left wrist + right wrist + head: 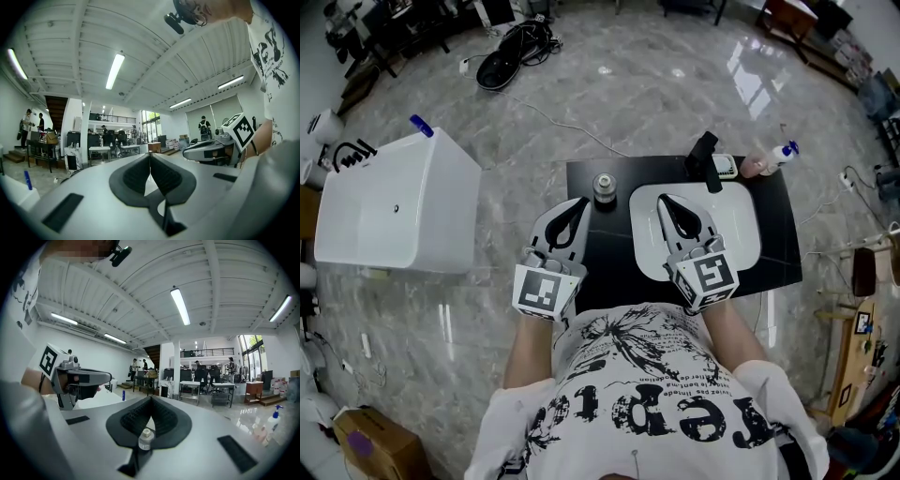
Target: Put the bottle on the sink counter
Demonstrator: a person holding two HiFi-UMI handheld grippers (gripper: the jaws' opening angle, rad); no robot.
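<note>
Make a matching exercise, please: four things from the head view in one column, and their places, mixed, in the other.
1 small bottle
2 spray bottle
3 faucet
4 white box

a on the floor, left of the counter
b counter's far right corner
c on the counter, left of the basin
d behind the basin

Pairs: 1c, 2b, 3d, 4a

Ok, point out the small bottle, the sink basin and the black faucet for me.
small bottle (603,185), head view, on its cap, seen from above.
sink basin (742,230), head view, on the bare white floor at its right side.
black faucet (705,161), head view, on the middle of its body.
</note>
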